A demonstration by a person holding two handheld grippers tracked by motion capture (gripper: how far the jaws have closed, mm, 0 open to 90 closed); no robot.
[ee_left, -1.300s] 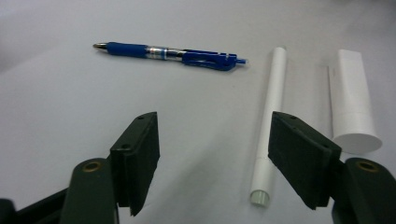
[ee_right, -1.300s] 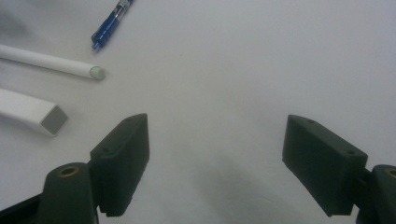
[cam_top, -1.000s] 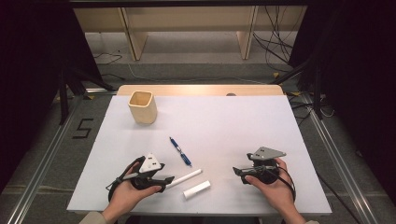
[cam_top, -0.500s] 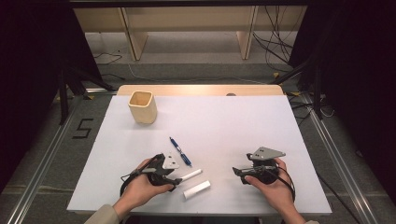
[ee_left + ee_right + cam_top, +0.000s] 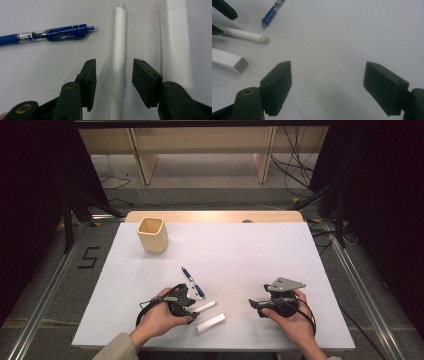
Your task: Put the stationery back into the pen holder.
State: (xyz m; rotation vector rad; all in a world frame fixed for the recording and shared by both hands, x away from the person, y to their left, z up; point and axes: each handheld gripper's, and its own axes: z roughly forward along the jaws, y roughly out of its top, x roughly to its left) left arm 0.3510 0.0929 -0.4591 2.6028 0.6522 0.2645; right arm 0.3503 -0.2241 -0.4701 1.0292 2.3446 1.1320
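A big "5" [image 5: 88, 257] was marked on the floor left of the tabletop [image 5: 235, 250]. The blue pen [image 5: 50, 34] had a small label, too tiny to read. Your left hand-held gripper [image 5: 113, 82] had the thin white tube [image 5: 119, 50] lying between its jaws; they had just been closing, but the pads [image 5: 90, 75] stood apart from it. The square white stick [image 5: 176, 45] lay just beside. Your right hand-held gripper [image 5: 327, 85] was spread wide over bare tabletop.
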